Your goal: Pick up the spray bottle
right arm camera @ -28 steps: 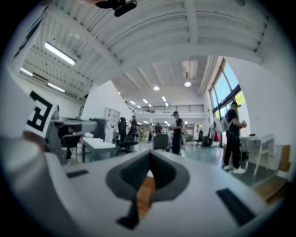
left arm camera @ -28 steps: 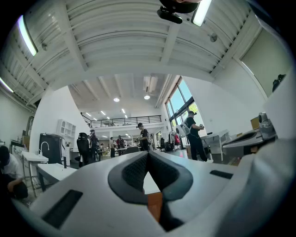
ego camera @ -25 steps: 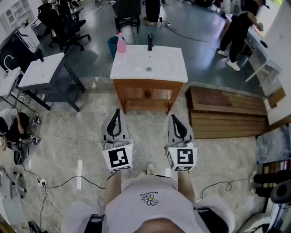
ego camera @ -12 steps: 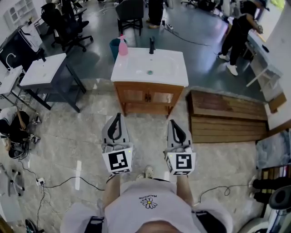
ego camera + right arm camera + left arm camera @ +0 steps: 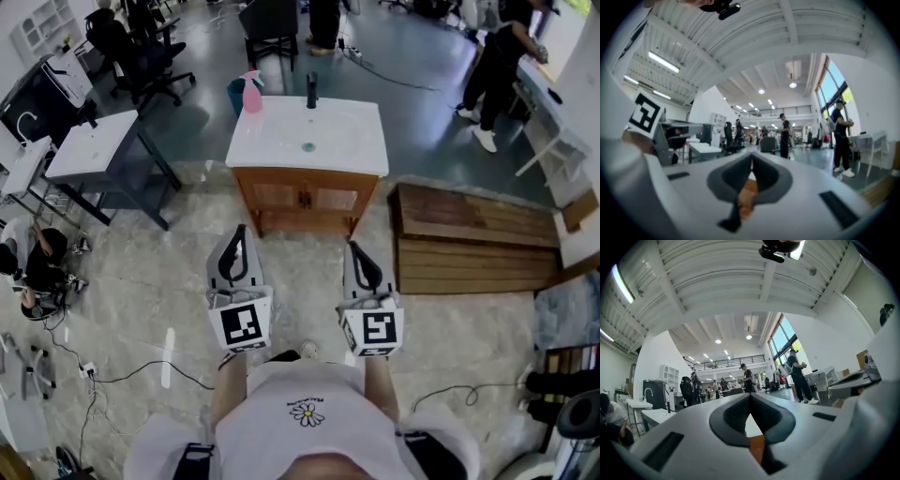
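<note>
Nearest to you, the left tongs (image 5: 240, 232) and the right tongs (image 5: 353, 247) are side by side in front of your body. Both are fully closed and hold nothing. Their own views show the pads pressed together at the tips, left (image 5: 750, 397) and right (image 5: 752, 159). On the floor (image 5: 141, 281) just beside your feet lies a thin cable (image 5: 141, 380), and I think you could catch a shoe on it when you step forward. Farther on is the desk (image 5: 352, 155) with its basin. The pink bottle (image 5: 251, 94) stands upright on the back left corner, well apart from both tongs, with the black tap (image 5: 310, 91) near it on the right. The danger, as I judge it, is to arrive with closed tongs. They would push the bottle and not take it, and so close to the edge it may fall behind the desk. Only the head view shows the bottle and the cable. The two gripper views look level into the hall, to the ceiling and the people far away, and I cannot find the bottle in them, but only they show clearly how the pads meet.
</note>
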The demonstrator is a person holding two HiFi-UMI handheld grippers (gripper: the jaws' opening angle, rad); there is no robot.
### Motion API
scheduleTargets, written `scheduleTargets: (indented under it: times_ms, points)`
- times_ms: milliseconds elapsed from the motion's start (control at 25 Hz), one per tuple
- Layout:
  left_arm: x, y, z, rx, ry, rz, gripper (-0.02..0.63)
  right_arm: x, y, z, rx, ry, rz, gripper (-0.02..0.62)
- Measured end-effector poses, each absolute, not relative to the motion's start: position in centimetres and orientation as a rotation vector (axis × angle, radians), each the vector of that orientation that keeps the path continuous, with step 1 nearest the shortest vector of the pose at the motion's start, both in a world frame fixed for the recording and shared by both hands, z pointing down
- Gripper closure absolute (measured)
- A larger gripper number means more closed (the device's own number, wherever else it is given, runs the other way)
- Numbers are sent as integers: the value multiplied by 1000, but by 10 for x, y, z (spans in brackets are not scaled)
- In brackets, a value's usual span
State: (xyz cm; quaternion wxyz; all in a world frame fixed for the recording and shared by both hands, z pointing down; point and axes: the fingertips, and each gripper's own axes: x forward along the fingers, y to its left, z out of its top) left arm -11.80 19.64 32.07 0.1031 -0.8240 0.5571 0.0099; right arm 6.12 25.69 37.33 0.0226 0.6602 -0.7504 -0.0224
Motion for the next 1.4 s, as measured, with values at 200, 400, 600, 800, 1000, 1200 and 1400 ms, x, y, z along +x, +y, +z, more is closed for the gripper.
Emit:
scheduleTargets:
  times_ms: [200, 400, 600, 800, 1000, 1200, 1400]
  points:
    - [-113, 188, 316, -2385, 1673, 71, 585, 68, 255, 371, 1980, -2352, -92, 566]
    - [-99, 174, 309, -2371, 1646, 84, 585, 83, 246, 360, 2008, -2355, -146, 566]
    - [-83, 153, 303, -2357, 1602, 115, 586, 102, 227, 360, 2063, -2363, -115, 566]
    - [-78, 118, 287, -2360, 1569, 177, 586, 109, 198, 349, 2085, -2350, -180, 566]
    - [-76, 77, 289, -2347, 1547, 199, 586, 117, 163, 348, 2113, -2329, -169, 566]
    - [-66, 24, 303, -2417, 1542, 163, 586, 114, 113, 364, 2074, -2280, -145, 566]
    - [-59, -34, 323, -2481, 1558, 144, 586, 110, 56, 373, 2022, -2248, -107, 566]
